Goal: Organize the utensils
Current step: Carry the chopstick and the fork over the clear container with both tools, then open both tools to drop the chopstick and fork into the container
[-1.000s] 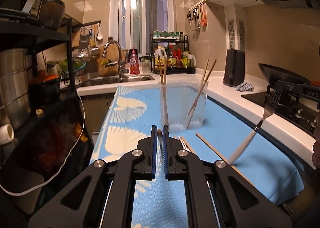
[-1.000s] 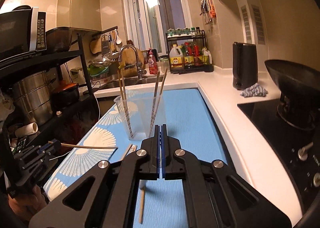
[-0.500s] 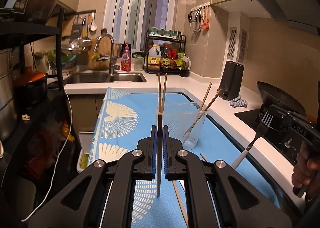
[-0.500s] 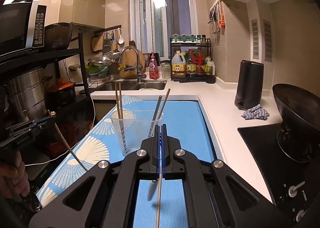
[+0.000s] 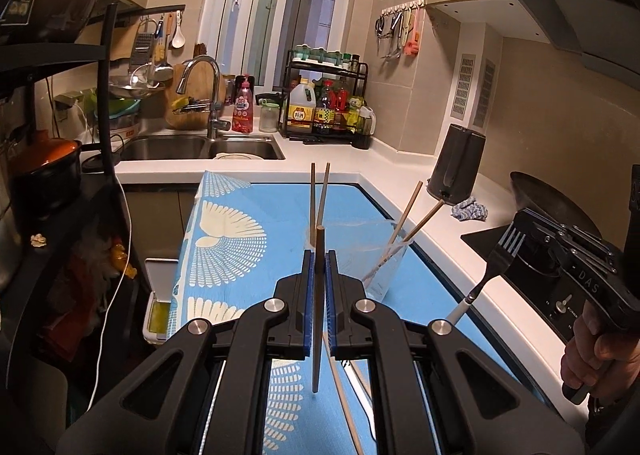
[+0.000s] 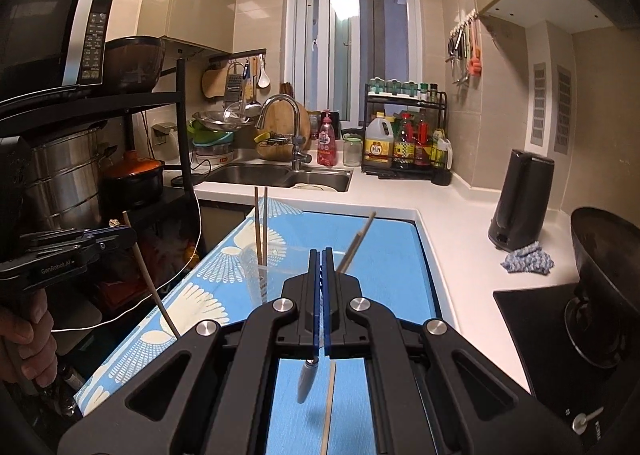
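A clear plastic cup (image 5: 384,255) stands on the blue patterned cloth (image 5: 240,239) and holds several wooden chopsticks (image 5: 320,191). My left gripper (image 5: 319,255) is shut on a wooden chopstick (image 5: 317,315), held upright above the cloth just short of the cup. My right gripper (image 6: 322,255) is shut on a fork (image 5: 494,267) with a grey-white handle (image 6: 306,381); it hangs above the cloth to the right of the cup (image 6: 272,275). Another chopstick (image 6: 328,407) lies on the cloth below the grippers. The left gripper with its chopstick (image 6: 150,279) shows at the left of the right wrist view.
A sink (image 5: 200,147) with a tap lies beyond the cloth, with a bottle rack (image 5: 326,107) to its right. A black kettle (image 5: 456,167) and a rag (image 5: 468,211) sit on the white counter. A hob with a wok (image 6: 600,255) is at right, a black shelf with pots (image 6: 80,175) at left.
Both grippers have risen from the cloth. The left one has lifted its chopstick from lying level to upright. The right one has raised the fork higher, near the cup.
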`<state>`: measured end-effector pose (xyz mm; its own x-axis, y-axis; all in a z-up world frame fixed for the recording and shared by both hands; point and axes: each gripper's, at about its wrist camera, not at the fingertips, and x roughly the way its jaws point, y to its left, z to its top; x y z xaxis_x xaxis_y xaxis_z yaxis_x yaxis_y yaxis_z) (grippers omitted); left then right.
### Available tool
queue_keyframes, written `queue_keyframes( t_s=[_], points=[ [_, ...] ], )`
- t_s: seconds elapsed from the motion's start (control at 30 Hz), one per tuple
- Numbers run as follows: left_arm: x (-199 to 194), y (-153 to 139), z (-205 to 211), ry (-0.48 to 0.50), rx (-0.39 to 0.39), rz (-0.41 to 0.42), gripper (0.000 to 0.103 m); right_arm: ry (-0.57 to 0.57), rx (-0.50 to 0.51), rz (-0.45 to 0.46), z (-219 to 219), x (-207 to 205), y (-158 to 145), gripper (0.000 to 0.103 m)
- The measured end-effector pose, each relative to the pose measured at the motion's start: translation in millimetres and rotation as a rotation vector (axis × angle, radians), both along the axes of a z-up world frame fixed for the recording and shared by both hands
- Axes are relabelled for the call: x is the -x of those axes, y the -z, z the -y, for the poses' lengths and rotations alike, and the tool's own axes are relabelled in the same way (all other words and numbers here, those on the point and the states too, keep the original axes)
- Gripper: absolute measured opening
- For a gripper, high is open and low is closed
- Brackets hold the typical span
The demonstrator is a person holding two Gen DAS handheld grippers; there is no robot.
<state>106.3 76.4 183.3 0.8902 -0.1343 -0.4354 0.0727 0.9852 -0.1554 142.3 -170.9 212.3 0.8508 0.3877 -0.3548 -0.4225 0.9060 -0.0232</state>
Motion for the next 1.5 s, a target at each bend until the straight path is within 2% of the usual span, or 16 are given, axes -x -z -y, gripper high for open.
queue_keyframes(
  t_s=[0.27,0.6,0.7,0.8,0.9,1.1,1.2,1.5],
  points=[
    [-29.4,-41.4,6.6,0.040,-0.023,0.030,0.005,-0.040,0.017,0.042,-27.3,-28.4,-36.6,0.001],
    [-77.1,-122.9,17.2,0.093,-0.007,0.122,0.005,-0.048,0.014,0.087,-50.9,-80.5,-84.0,0.001],
    [-93.8,-128.3,21.3,0.085,-0.008,0.138,0.005,-0.036,0.002,0.097,-52.4,-93.2,-91.2,0.001],
    [-110.7,-118.0,22.8,0.082,0.012,0.120,0.005,-0.022,0.018,0.104,-54.8,-104.9,-87.5,0.001],
    [-128.5,-92.8,20.3,0.075,0.034,0.076,0.005,-0.008,0.047,0.102,-59.0,-112.8,-72.9,0.001],
    [-150.9,-36.9,23.6,0.072,0.013,-0.024,0.005,0.002,0.068,0.020,-60.7,-131.8,-29.2,0.001],
    [-153.1,-19.0,25.2,0.069,-0.004,-0.053,0.005,-0.003,0.079,-0.008,-63.3,-134.4,-11.6,0.001],
    [-153.5,2.3,40.1,0.079,-0.052,-0.082,0.005,0.012,0.091,-0.060,-64.1,-133.8,19.2,0.001]
  ],
)
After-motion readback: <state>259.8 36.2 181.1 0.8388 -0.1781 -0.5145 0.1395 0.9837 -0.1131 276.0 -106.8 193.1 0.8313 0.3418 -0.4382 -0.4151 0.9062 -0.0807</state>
